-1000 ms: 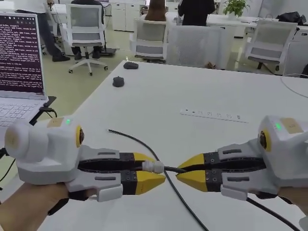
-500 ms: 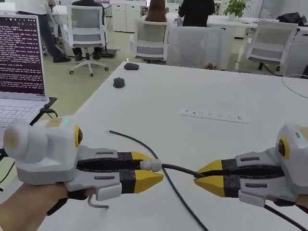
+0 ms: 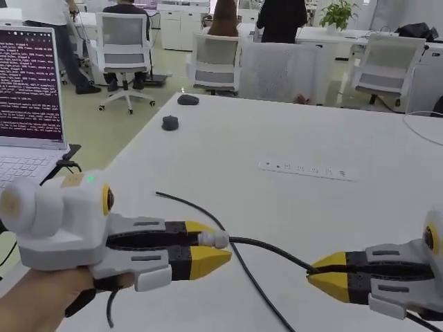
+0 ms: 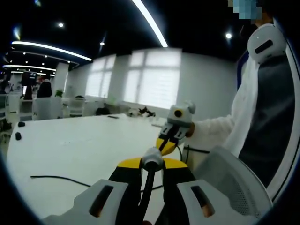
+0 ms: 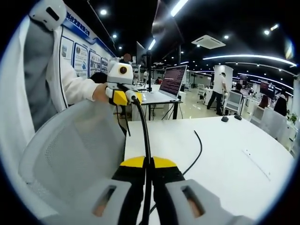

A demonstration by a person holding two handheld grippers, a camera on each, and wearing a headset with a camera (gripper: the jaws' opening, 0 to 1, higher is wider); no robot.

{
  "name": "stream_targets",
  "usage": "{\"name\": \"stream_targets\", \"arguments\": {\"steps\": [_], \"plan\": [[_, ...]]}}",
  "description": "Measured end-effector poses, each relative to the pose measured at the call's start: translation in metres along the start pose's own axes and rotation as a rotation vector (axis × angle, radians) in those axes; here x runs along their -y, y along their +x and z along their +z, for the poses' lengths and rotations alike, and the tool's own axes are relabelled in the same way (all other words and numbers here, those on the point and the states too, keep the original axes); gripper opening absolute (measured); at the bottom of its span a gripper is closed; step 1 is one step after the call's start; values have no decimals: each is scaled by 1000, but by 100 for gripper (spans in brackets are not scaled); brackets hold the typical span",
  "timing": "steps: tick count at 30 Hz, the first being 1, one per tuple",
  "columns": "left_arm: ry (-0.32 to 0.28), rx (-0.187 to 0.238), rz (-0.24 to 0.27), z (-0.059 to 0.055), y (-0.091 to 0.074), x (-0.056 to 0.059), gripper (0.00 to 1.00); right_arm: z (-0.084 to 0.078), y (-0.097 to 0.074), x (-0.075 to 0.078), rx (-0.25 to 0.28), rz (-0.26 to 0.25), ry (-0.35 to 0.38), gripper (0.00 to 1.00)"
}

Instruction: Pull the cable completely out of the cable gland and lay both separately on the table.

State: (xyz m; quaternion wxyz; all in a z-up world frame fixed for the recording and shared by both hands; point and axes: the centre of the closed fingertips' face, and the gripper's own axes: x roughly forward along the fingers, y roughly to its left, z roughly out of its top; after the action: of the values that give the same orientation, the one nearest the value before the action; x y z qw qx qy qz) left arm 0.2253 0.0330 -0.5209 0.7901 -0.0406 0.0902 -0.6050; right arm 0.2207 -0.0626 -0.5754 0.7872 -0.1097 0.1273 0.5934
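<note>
The left gripper (image 3: 221,243) has its jaws closed on the white cable gland (image 3: 214,239) and holds it above the table (image 3: 311,131), near the front edge. The black cable (image 3: 266,245) comes out of the gland and runs to the right gripper (image 3: 313,270), whose jaws are closed on it, well apart from the left one. A further length of black cable lies on the table below both.
</note>
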Motion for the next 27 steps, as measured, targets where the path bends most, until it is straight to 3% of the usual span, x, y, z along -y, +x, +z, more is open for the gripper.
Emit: {"name": "stream_targets", "arguments": {"steps": [9,15,21,27], "plan": [[16,-7,11,-1,0,-1,16,1,3,0,-9,-8,-1,3],[19,0,34,0,-2,-6,16,7,4,4,-30,-39,-25,18],[22,-17,45,-3,-1,-8,16,30,7,0,-12,-38,-75,20],[26,-43,22,-9,2,-3,16,49,25,-7,-4,-16,-134,20]]}}
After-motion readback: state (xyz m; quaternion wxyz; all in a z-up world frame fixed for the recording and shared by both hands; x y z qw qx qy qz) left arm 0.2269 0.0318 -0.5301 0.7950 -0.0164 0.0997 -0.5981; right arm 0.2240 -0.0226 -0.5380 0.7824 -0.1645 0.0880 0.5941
